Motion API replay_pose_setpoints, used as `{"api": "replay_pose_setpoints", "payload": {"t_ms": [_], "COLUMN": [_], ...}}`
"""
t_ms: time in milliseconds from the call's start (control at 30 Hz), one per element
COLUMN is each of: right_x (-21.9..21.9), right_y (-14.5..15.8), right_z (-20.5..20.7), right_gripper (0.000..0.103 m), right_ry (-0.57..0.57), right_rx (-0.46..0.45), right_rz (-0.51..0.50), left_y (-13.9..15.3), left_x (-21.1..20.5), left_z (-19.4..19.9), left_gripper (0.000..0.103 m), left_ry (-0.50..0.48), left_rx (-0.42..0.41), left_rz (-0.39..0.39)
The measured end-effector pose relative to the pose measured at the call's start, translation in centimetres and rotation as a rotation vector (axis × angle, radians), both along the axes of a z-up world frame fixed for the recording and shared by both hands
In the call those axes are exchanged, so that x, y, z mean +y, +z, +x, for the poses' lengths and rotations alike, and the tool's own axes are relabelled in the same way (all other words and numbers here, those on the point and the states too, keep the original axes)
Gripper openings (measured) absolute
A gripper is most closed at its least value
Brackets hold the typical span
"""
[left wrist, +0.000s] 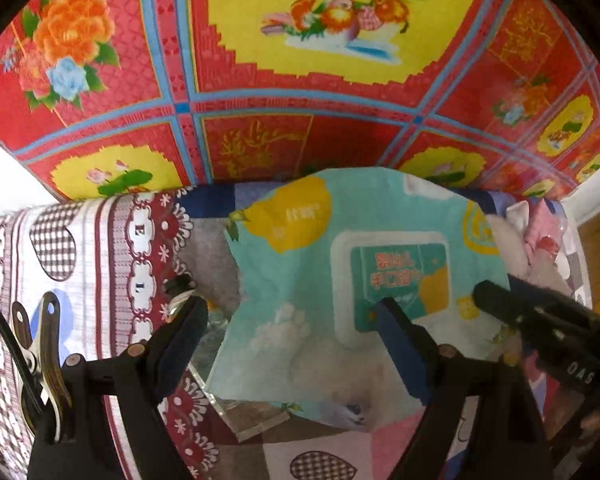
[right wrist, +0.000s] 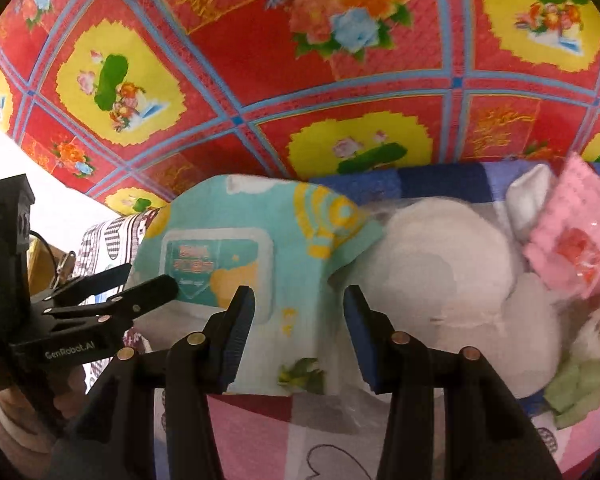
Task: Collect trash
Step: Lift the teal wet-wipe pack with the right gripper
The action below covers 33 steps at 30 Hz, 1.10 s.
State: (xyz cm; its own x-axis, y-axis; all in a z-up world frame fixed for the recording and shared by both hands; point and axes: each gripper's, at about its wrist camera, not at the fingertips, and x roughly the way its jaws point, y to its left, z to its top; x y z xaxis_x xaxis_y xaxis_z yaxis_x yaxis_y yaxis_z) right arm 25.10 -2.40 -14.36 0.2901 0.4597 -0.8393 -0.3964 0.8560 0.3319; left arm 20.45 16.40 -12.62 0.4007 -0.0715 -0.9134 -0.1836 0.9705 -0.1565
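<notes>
A teal wet-wipes packet (left wrist: 300, 264) with yellow lemon prints lies on the patchwork bedding in front of both grippers. My left gripper (left wrist: 292, 328) is open, its fingers wide apart with the packet's near edge between them. Seen from the right wrist, the same packet (right wrist: 236, 248) has its lower right part between the open fingers of my right gripper (right wrist: 300, 332). The right gripper's tip (left wrist: 496, 300) reaches the packet's right edge. The left gripper (right wrist: 152, 284) comes in from the left, held by a hand.
A clear bag of white round pads (right wrist: 440, 272), a pink wrapper (right wrist: 572, 236) and a crumpled green tissue (right wrist: 576, 392) lie right of the packet. A metal clip (left wrist: 48, 352) hangs at the left. A red and yellow flowered cloth (left wrist: 300, 92) rises behind the bedding.
</notes>
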Motion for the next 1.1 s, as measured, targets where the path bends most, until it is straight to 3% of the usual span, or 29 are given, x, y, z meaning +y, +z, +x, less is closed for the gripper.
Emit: {"api": "replay_pose_setpoints", "payload": {"t_ms": [233, 333, 433, 567, 700, 1100], "right_x": [1.4, 1.2, 0.5, -0.4, -2.0, -7.3], "right_y": [-0.8, -0.9, -0.6, 0.1, 1.1, 4.1], "right_z": [-0.4, -0.6, -1.0, -2.0, -3.0, -7.4], "right_gripper": [0.047, 0.035, 0.025, 0.022, 0.022, 0.022], "right_ry": [-0.013, -0.03, -0.049, -0.076, -0.105, -0.202], "right_rx": [-0.014, -0.011, -0.016, -0.024, -0.045, -0.099], "right_rz": [-0.051, -0.038, -0.01, 0.043, 0.084, 0.125], "left_y": [-1.6, -1.7, -1.1, 0.1, 0.7, 3.9], "left_x": [0.1, -0.1, 0.0, -0.8, -1.2, -5.3], "left_z": [0.2, -0.1, -1.0, -1.9, -2.4, -5.0], "left_gripper": [0.091, 0.091, 0.08, 0.064, 0.054, 0.052], "left_ry": [-0.003, -0.001, -0.004, -0.046, -0.071, -0.204], "left_rx": [0.019, 0.005, -0.031, -0.055, -0.053, -0.09], "left_rz": [-0.101, -0.102, -0.103, -0.06, -0.079, -0.095]}}
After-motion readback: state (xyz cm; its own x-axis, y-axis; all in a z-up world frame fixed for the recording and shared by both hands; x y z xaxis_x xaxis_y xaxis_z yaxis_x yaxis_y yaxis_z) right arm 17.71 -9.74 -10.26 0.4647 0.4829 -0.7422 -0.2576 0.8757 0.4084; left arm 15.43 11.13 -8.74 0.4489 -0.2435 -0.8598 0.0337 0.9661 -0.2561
